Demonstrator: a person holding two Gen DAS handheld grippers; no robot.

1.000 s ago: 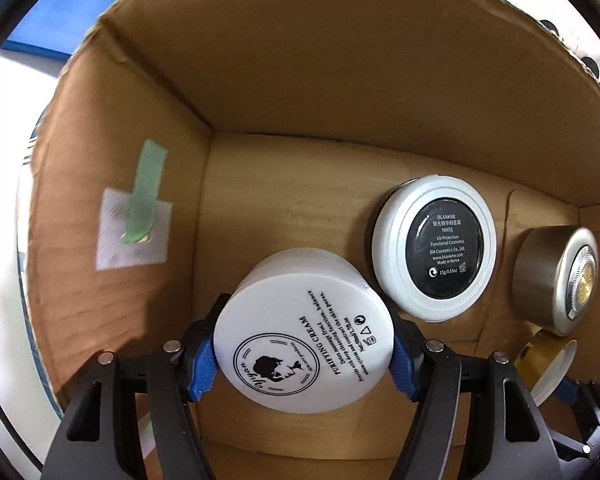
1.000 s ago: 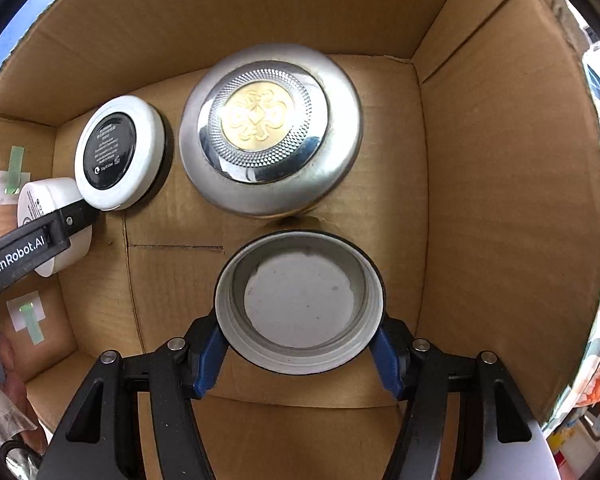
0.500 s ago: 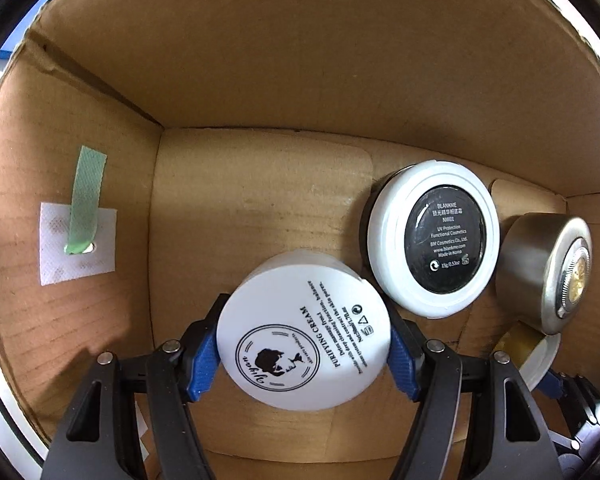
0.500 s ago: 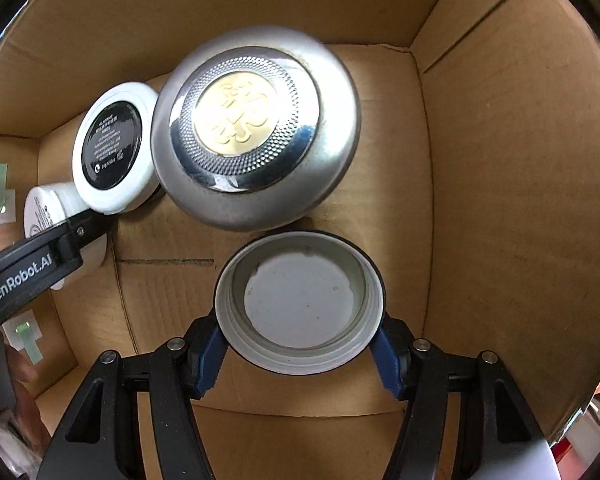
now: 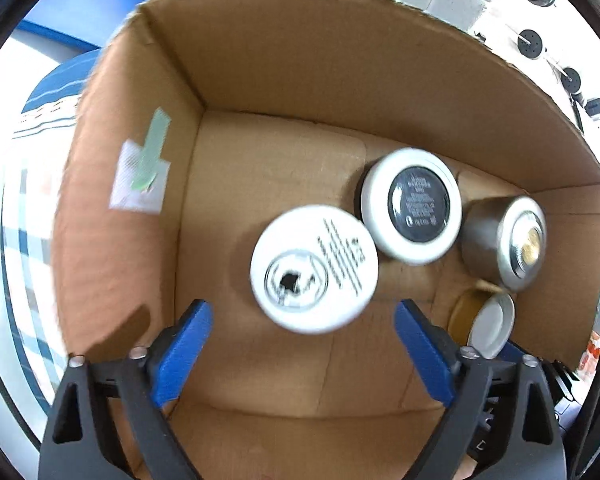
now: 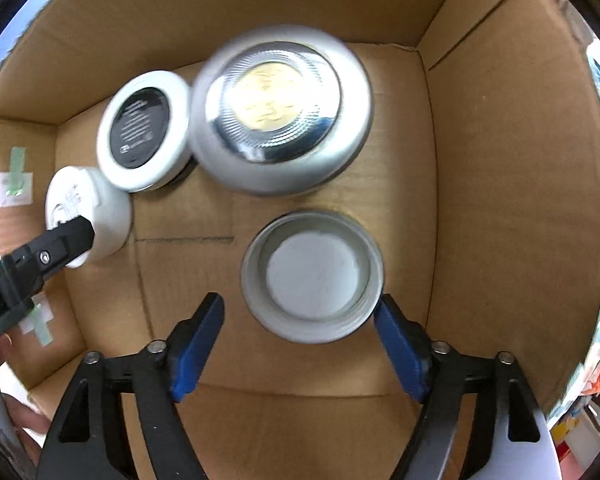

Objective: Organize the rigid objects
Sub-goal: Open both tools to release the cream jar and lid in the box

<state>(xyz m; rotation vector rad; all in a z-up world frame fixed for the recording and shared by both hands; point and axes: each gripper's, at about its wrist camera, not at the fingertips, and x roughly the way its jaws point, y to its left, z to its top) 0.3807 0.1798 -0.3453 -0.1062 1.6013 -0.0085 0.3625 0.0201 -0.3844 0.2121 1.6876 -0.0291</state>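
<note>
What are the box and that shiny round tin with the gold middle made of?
The box looks like plain brown corrugated cardboard: matte, with creased folds and a ragged cut edge. The round tin looks like polished metal, with a silver mirror-like rim and a gold embossed centre, though metallised plastic is possible.

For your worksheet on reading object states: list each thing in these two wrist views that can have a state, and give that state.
cardboard box: open at top, holds four items.
white cream jar: released, on box floor.
grey open lid: hollow side up, released.
black-centred compact: closed.
silver jar: closed.
left gripper: open, empty.
right gripper: open, empty.
</note>
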